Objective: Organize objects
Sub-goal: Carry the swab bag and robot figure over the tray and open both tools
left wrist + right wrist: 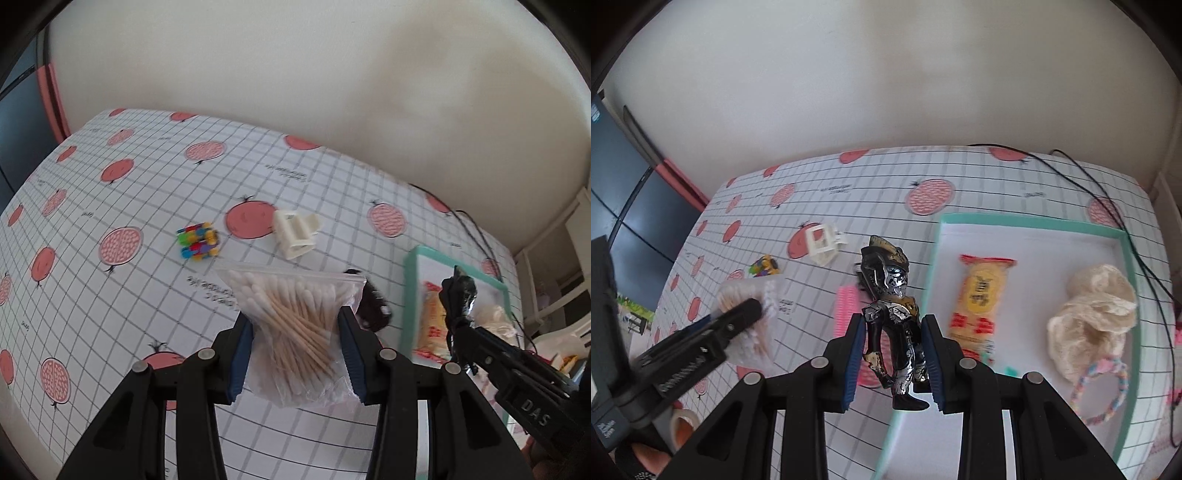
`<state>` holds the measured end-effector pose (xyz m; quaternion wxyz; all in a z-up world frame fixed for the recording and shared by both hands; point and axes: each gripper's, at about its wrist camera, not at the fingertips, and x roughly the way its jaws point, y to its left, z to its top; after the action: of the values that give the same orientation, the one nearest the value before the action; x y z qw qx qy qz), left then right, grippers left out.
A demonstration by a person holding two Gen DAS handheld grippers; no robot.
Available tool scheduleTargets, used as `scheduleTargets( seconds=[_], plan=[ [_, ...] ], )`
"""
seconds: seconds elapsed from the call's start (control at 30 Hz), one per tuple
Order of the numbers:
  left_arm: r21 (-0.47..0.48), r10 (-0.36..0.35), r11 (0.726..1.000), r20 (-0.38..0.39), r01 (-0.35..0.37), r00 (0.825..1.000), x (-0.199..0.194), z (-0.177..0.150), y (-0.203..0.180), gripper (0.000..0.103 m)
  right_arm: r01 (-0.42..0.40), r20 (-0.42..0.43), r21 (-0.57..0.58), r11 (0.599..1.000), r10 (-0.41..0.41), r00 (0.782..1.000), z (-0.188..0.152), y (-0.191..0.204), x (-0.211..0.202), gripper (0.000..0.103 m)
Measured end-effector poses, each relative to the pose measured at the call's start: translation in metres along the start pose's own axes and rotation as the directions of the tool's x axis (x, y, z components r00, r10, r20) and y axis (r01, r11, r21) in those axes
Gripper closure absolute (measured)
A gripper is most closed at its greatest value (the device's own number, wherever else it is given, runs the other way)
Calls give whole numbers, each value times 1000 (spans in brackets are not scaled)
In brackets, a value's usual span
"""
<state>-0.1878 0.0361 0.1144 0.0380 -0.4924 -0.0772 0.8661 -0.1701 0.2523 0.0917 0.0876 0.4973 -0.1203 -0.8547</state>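
Note:
My left gripper [295, 321] is shut on a clear bag of cotton swabs [295, 317], lifted above the patterned tablecloth. My right gripper [894, 328] is shut on a black, silver and gold toy figure [892, 314], held upright beside the left rim of the teal tray [1027, 221]. In the tray lie a yellow snack packet [979, 299], a cream fluffy hair tie [1097, 314] and a pastel beaded bracelet [1108, 391]. The right gripper with the figure [456, 295] shows in the left wrist view over the tray [410, 295].
On the cloth lie a white plastic clip [295, 232], a small multicoloured toy [197, 242], a pink comb [846, 306] and a dark object [373, 306] behind the bag. A tape roll [683, 421] sits near left. Black cables [1108, 192] cross the far right.

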Motion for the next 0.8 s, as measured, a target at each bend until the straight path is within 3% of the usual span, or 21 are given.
scheduleTargets(
  seconds=[0.43,0.7,0.8],
  plan=[
    [111,-96,989,-35,99,995,1,-20,-83,56,69,23,92,993,-72,997,-3,-66,-28,70],
    [198,-129,968,-140,156,982,23,-53,-136,56,106,-23,123,987,-104,994,-12,-92,-24,70],
    [239,-107,959,-180,149,978,35,-70,-150,56,121,-44,130,984,-116,992,-15,-98,-19,70]
  ],
)
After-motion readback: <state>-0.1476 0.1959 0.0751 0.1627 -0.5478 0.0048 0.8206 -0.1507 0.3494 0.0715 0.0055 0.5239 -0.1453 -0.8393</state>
